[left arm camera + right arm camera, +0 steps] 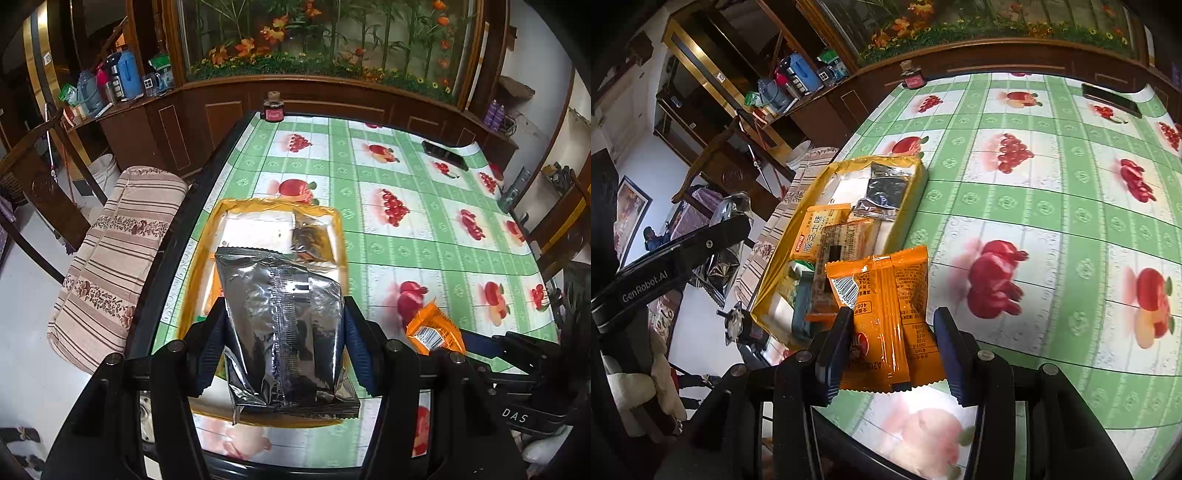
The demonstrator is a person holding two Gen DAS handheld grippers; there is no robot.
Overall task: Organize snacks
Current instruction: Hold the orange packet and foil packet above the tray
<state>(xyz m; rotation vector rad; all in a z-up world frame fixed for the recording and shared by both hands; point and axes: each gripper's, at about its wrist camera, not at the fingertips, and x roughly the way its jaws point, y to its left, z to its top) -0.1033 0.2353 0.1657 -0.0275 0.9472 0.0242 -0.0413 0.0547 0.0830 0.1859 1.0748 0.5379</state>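
My left gripper is shut on a silver foil snack bag and holds it above a yellow-rimmed tray at the table's left edge. My right gripper is shut on an orange snack packet, held just right of the tray. The orange packet also shows in the left wrist view. Inside the tray lie a silver packet, orange packets and a green one. The left gripper's arm with its silver bag shows at left.
The table has a green fruit-print cloth. A small dark jar stands at the far edge and a black phone lies far right. A striped cushioned chair sits left of the table.
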